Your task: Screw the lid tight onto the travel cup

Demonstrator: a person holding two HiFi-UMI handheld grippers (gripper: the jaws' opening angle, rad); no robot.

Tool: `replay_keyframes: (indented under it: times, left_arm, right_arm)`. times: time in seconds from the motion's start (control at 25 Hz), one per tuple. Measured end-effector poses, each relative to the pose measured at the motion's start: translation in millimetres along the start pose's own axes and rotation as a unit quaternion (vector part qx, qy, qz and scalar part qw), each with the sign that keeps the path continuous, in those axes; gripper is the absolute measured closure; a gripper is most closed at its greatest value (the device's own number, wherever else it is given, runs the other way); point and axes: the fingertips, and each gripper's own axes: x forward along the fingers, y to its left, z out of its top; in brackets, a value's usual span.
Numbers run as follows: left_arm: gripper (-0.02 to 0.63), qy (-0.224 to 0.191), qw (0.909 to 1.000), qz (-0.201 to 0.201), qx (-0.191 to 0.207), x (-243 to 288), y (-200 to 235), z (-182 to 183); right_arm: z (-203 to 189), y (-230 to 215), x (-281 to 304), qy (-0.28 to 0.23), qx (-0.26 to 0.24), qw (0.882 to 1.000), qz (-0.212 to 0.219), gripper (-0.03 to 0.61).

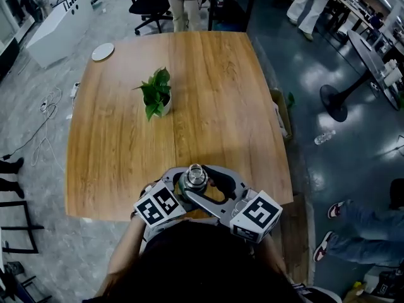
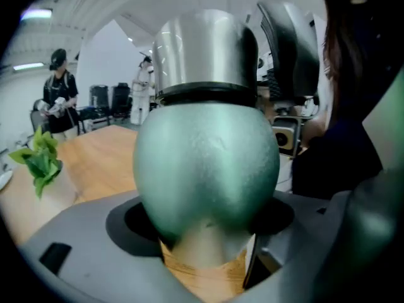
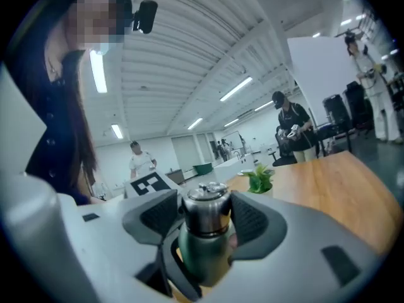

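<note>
A: Your left gripper [image 2: 205, 225] is clamped on the green body of the travel cup [image 2: 205, 163]. Its dark pads [image 2: 129, 223] hug the belly from both sides.

B: Your right gripper [image 3: 205, 219] sits higher and pinches the steel lid [image 3: 206, 202]. A ribbed pad lies against each side of it, with the jaws set wide to take it in.

A: The lid sits on top of the cup, with a dark ring [image 2: 205, 96] between the steel and the green.

B: You hold the cup upright at the near edge of the tabletop [image 1: 214, 93], right in front of you, with both marker cubes [image 1: 160, 207] toward your body. Whether its base rests on the wood, you can't tell.

A: Farther out, mid-tabletop, stands a small potted plant [image 1: 156, 95], well apart from the cup.

B: A white round dish [image 1: 103, 52] lies at the far left corner, and people [image 1: 183, 5] stand beyond the far edge.
</note>
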Motion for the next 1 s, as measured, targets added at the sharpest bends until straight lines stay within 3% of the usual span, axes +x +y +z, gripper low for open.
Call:
replay_keyframes:
  times: [0.12,0.2,0.28,0.44,0.52,0.6,0.72,0.8,0.88,0.96,1.0]
  left_arm:
    - [0.212,0.001,0.9948,-0.099,0.023,-4.5,-25.1,-2.1]
    - [0.212,0.008,0.9934,-0.11,0.03,-2.8,-28.8,-3.6]
    - [0.212,0.012,0.9971,-0.072,0.019,1.2,-19.0,-4.3]
    - [0.212,0.025,0.9976,0.062,-0.018,4.4,13.9,-3.9]
    - [0.212,0.027,0.9936,0.106,-0.028,4.4,21.2,-2.5]
    - [0.212,0.023,0.9926,0.115,-0.029,4.4,21.1,-3.3]
    - [0.212,0.011,0.998,0.061,-0.008,3.2,11.3,-3.9]
    - [0.212,0.003,0.9997,-0.013,0.018,0.1,-4.9,-2.4]
    - [0.212,0.008,0.9957,-0.084,0.038,-2.6,-23.9,-3.6]
    - [0.212,0.018,0.9929,-0.11,0.041,-1.7,-32.8,-5.5]
    - [0.212,0.019,0.994,-0.101,0.037,-0.3,-31.3,-5.5]
  right_arm:
    - [4.8,8.0,-1.2,-0.005,0.018,0.999,0.046,0.326]
    - [1.7,9.2,0.0,0.002,0.013,0.999,0.05,0.327]
    - [0.3,4.4,3.5,0.001,-0.004,1.0,0.016,0.326]
    - [3.0,-14.3,6.9,-0.021,-0.005,0.996,-0.081,0.327]
    - [4.6,-16.6,7.3,-0.027,0.005,0.995,-0.091,0.327]
    - [7.1,-12.3,6.7,-0.028,0.02,0.997,-0.069,0.324]
    - [9.4,-7.1,0.8,-0.025,0.042,0.998,-0.028,0.299]
    - [7.7,-2.6,-0.9,-0.015,0.04,0.999,-0.001,0.299]
    - [4.7,5.1,0.3,-0.003,0.022,1.0,0.021,0.299]
    - [2.5,10.4,2.5,0.004,-0.004,1.0,0.022,0.301]
    - [2.2,10.4,3.6,0.005,-0.015,1.0,0.012,0.301]
